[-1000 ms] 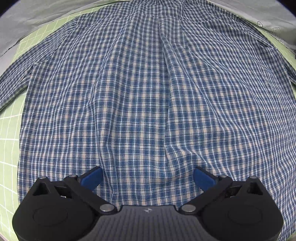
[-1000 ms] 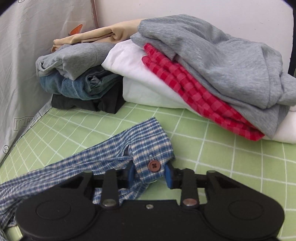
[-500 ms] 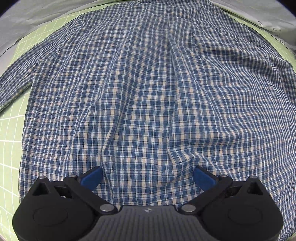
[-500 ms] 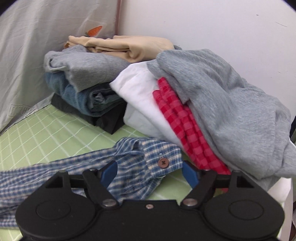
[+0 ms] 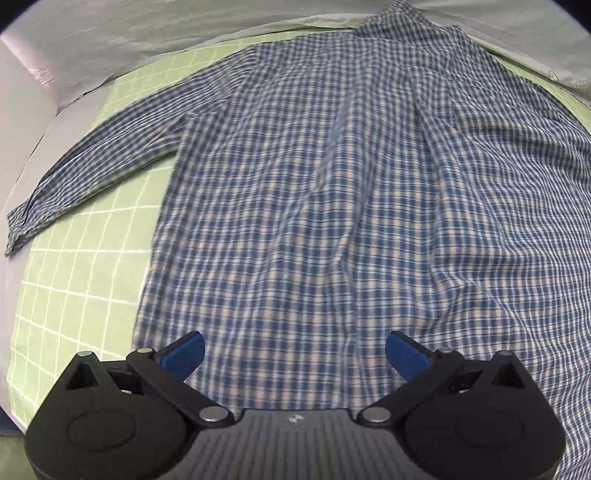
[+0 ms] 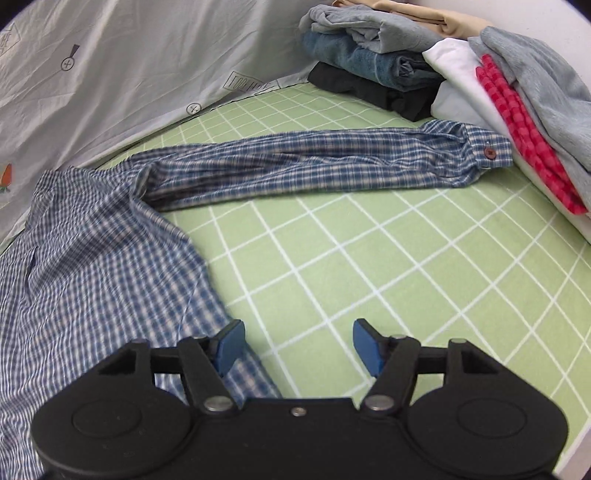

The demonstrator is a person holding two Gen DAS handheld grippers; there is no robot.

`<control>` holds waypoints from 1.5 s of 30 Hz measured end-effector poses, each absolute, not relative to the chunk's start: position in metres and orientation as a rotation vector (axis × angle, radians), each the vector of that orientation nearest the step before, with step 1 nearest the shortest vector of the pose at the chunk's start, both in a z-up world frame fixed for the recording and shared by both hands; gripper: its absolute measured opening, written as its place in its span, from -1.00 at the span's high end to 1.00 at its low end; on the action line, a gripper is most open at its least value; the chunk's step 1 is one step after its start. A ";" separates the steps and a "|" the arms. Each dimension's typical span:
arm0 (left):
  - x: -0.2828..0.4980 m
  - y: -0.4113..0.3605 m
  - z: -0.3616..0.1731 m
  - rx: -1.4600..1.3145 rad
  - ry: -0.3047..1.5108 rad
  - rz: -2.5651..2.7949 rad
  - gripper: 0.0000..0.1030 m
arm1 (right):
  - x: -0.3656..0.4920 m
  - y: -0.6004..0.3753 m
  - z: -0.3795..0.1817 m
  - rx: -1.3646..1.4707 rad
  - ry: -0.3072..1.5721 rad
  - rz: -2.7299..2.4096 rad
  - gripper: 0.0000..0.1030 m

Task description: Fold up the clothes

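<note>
Beside the clothes pile (image 6: 461, 62), I am leaving the released cuff (image 6: 487, 151) and pulling my right gripper (image 6: 297, 347) back, spread empty. My left gripper (image 5: 295, 352) is hovering spread above the flat plaid shirt (image 5: 332, 206), readying folding.

Left wrist above shirt (image 5: 332, 221) body, right wrist low beside sleeve (image 6: 314, 166), perhaps overlapping

A light green mat with a white grid (image 6: 388, 236) covers the work surface. A pale grey wrinkled sheet printed with small symbols (image 6: 122, 66) rises behind it, also edging the mat in the left wrist view (image 5: 166, 29). Lighting is soft and even
</note>
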State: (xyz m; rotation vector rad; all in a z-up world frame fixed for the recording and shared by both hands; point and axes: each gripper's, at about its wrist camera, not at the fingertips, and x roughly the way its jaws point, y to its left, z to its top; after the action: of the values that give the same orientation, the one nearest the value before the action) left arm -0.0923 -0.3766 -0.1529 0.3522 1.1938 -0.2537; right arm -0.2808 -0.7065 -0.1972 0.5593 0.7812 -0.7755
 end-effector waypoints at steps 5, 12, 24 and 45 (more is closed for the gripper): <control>-0.101 -0.327 -0.147 0.348 1.176 -0.185 -0.99 | -0.312 -0.676 -0.196 0.567 0.812 -0.750 -0.42; -0.116 -0.251 -0.155 0.234 1.238 -0.110 -0.99 | -0.334 -0.638 -0.197 0.483 0.869 -0.735 -0.44; -0.126 -0.230 -0.154 0.134 1.177 -0.122 0.90 | -0.359 -0.603 -0.188 0.457 0.910 -0.670 0.90; -0.082 -0.201 -0.123 -0.010 1.107 -0.081 -0.70 | -0.321 -0.587 -0.168 0.330 0.893 -0.631 -0.99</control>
State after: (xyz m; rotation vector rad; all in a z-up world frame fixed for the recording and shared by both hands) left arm -0.0825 -0.2012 -0.1233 -0.0102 1.1072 -0.0813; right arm -0.3210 -0.5874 -0.1678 0.3295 0.8933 -0.6308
